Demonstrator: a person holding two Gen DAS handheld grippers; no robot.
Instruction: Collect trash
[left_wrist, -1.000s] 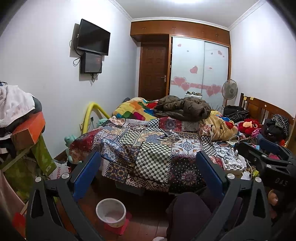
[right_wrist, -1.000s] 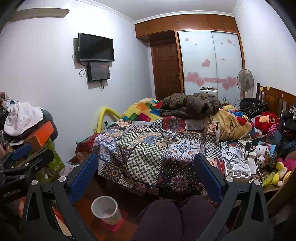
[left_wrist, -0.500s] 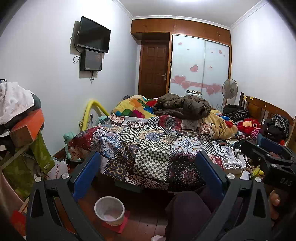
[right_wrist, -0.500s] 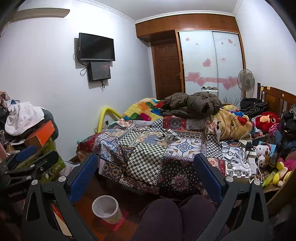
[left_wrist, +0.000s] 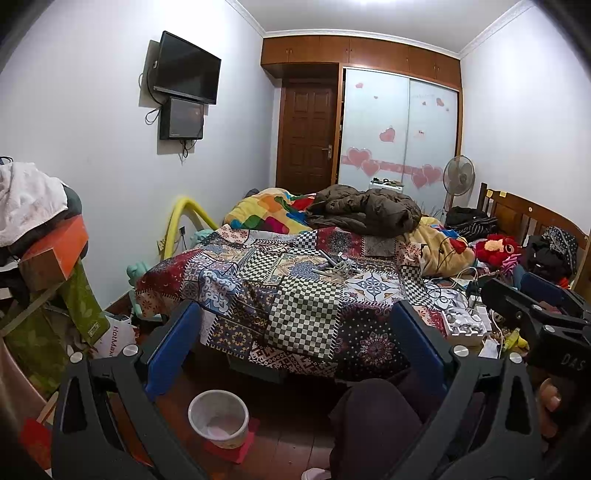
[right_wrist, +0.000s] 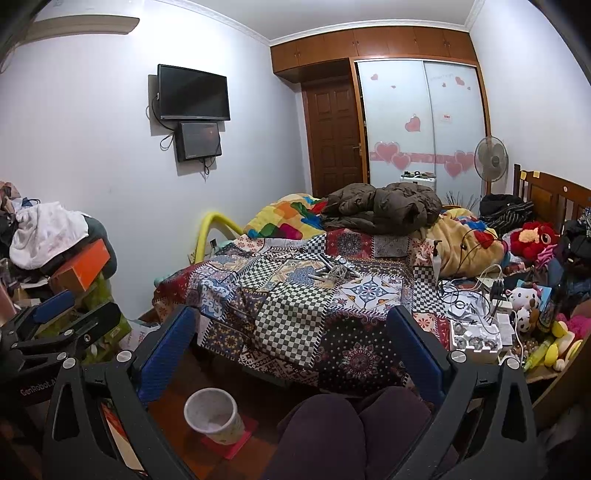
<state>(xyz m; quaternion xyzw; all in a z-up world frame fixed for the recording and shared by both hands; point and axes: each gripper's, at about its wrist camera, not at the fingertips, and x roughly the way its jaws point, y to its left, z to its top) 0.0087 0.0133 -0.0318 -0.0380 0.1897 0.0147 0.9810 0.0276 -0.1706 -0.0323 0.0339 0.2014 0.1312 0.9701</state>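
Both ur grippers, left (left_wrist: 295, 343) & right (right_wrist: 291, 343), spread empty, trash pile (right_wrist: 334, 271) mid-bed straight ahead, neither closer imo.

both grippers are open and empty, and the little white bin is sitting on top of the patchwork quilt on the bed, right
Not quite. The white bin is not on the patchwork quilt; it stands on a red mat on the floor in front of the bed, as the right wrist view shows. The rest holds: the left gripper and right gripper are both open and empty.
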